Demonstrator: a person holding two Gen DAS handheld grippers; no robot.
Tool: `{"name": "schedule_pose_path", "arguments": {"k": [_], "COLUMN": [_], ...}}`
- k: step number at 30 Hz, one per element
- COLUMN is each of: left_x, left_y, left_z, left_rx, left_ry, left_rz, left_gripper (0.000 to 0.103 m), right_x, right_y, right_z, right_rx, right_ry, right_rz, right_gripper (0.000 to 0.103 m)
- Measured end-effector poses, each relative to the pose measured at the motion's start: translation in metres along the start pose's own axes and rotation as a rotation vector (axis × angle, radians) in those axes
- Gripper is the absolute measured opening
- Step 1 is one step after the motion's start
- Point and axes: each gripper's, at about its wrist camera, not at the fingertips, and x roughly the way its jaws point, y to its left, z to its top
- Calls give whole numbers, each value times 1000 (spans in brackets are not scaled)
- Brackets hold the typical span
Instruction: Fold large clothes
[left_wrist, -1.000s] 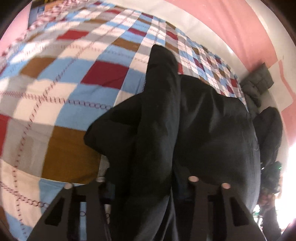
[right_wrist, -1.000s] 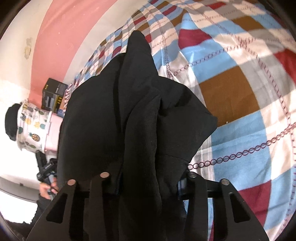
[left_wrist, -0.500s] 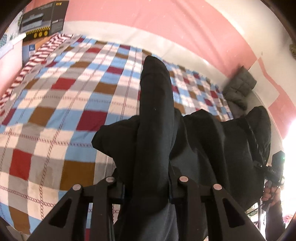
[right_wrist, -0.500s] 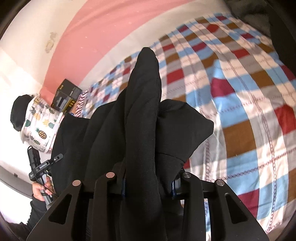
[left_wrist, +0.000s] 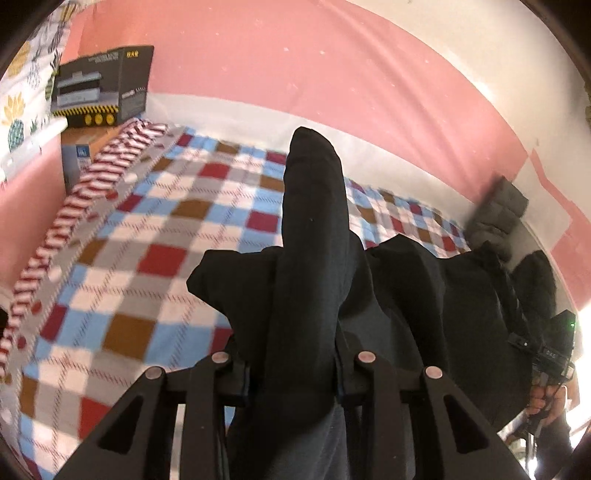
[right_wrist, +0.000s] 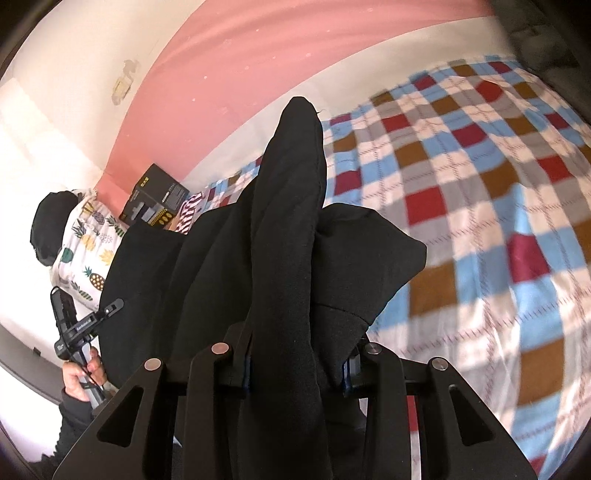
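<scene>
While the black garment (left_wrist: 314, 258) hangs lifted over the bed (left_wrist: 155, 258), each gripper pinches a bunched fold of it: the left gripper (left_wrist: 291, 373) has cloth packed between its fingers and standing up past the tips, and the right gripper (right_wrist: 295, 365) grips a similar ridge at the garment's other side. The body of the cloth sags between the two holds, with one loose corner drooping outward on each side.

To do this step well, I judge the two holds should be kept level and drawn apart until the span between them is taut, so the slack goes out before the cloth is lowered. Laying the far edge down first and bringing the near edge after should stop the drooping corners from tucking under. The fabric looks thick and heavy, so a slow descent would keep it from swinging, and neither grip should loosen until the cloth lies flat.

The bed below wears a checked cover in blue, red, brown, grey and white, with open space to lay the garment out. A red-and-white striped cloth (left_wrist: 74, 206) runs along its left edge, near a dark box (left_wrist: 103, 85) and a pineapple-print fabric (right_wrist: 88, 243). A grey padded bundle (left_wrist: 498, 214) sits at the far right. Behind stands a pink and white wall (left_wrist: 332, 74).
</scene>
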Motion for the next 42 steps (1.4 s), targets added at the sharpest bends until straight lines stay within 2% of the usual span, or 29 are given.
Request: {"name": "schedule_pose_path", "arguments": {"k": [7, 13, 17, 20, 22, 23, 24, 25, 28, 31, 34, 36, 38, 39, 41, 42], "left_x": [42, 88, 124, 156, 173, 182, 188, 192, 188, 169, 126, 107, 97, 96, 102, 108], "left_y": [30, 57, 79, 109, 129, 140, 148, 153, 161, 165, 171, 170, 156, 149, 136, 134], "left_z": [42, 62, 60, 46, 33, 25, 19, 16, 13, 15, 13, 10, 1, -4, -20, -26], "left_rx": [-13, -18, -27, -93, -130, -149, -161, -174, -230, -251, -293, -294, -238, -209, -155, -146], "left_ry": [-6, 22, 36, 62, 95, 114, 121, 121, 112, 91, -29, -70, -69, -62, -28, -9], "left_rz": [25, 58, 83, 120, 139, 138, 129, 123, 94, 95, 106, 90, 72, 69, 91, 108], "left_gripper": [32, 32, 33, 35, 41, 46, 57, 64, 67, 66, 65, 65, 65, 65, 65, 65], "right_x": [59, 111, 144, 168, 177, 181, 183, 183, 175, 156, 128, 104, 92, 93, 107, 118], "right_y": [7, 4, -14, -42, -63, -72, -80, -86, -85, -75, -64, -55, -40, -29, -15, -14], "right_z": [39, 61, 65, 56, 47, 44, 40, 36, 35, 36, 39, 39, 33, 26, 14, 5], "right_rx": [2, 9, 25, 86, 130, 158, 182, 202, 210, 164, 90, 63, 11, -41, -110, -127], "right_ry": [17, 55, 81, 120, 152, 165, 173, 173, 155, 132, 52, -9, -34, -20, 36, 83], "right_rz": [17, 17, 0, -32, -47, -45, -43, -40, -57, -121, -197, -218, -201, -212, -237, -251], "right_gripper": [34, 34, 36, 41, 49, 57, 65, 68, 70, 70, 70, 70, 65, 48, 29, 26]}}
